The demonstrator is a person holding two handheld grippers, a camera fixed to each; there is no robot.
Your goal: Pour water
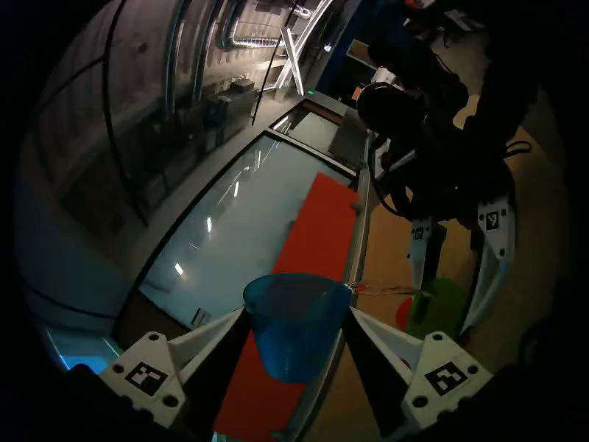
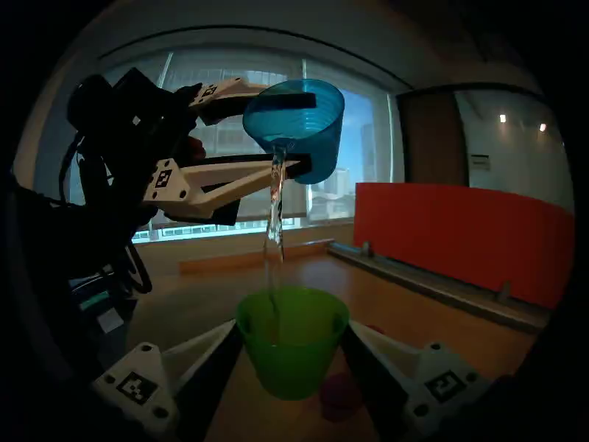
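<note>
- My left tool (image 1: 297,324) is closed on the blue cup (image 1: 294,335). Both fingers press on its sides, at the low centre of the left gripper view.
- In the right gripper view the same tool & cup are at the upper left to upper centre of the frame. The cup is tilted there, w/ its mouth turned toward the camera and down.
- A thin water stream (image 2: 274,214) leaves the lower lip of the blue cup and goes down the centre of the frame into the green cup (image 2: 291,357).
- My right tool (image 2: 291,346) grips the green cup w/ one finger touching each side, at the bottom centre of the right gripper view. The cup is upright, mouth up.
- The green cup is directly below the blue cup and apart from it.
- In the left gripper view the right tool is at the right of the frame w/ the green cup between its fingers. The stream shows as a pale line from the blue rim toward it.
- How much water is in the green cup I cannot tell.
- A wooden surface (image 2: 420,309) lies below and behind the cups. Whether the green cup stands on it I cannot tell.
- A red panel (image 2: 471,228) stands along the surface's far edge, at the right of the frame.
- A big window (image 2: 368,140) is in the upper centre.
- A small pink thing (image 2: 340,394) is low, just right of the green cup. It is blurred, so I cannot tell what it is.
</note>
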